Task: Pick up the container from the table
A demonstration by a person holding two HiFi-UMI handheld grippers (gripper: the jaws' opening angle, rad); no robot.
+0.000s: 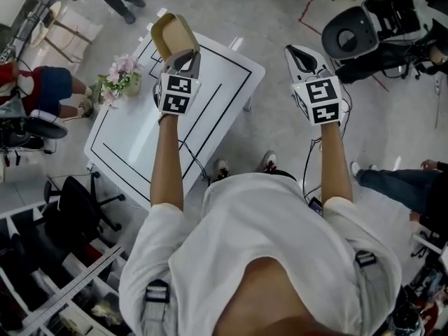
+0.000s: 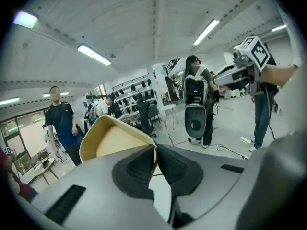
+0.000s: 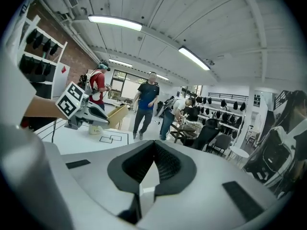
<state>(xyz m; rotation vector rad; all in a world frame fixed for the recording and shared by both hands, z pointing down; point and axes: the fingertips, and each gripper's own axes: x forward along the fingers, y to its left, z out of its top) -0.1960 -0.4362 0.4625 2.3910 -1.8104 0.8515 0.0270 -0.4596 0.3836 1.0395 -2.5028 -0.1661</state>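
left hand-held gripper [image 2: 156, 151]: I read jaws clamped on thin wall of tan, smooth, open-topped container [image 1: 173, 35], clear of white worktop [image 1: 137, 140] | right hand-held gripper [image 3: 153, 151]: jaws together, empty

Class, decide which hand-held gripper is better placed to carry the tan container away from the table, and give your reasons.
Left. The left hand-held gripper is shut on the tan container by its wall, holding it clear of the white table. The right hand-held gripper is shut on nothing, off beside the table.
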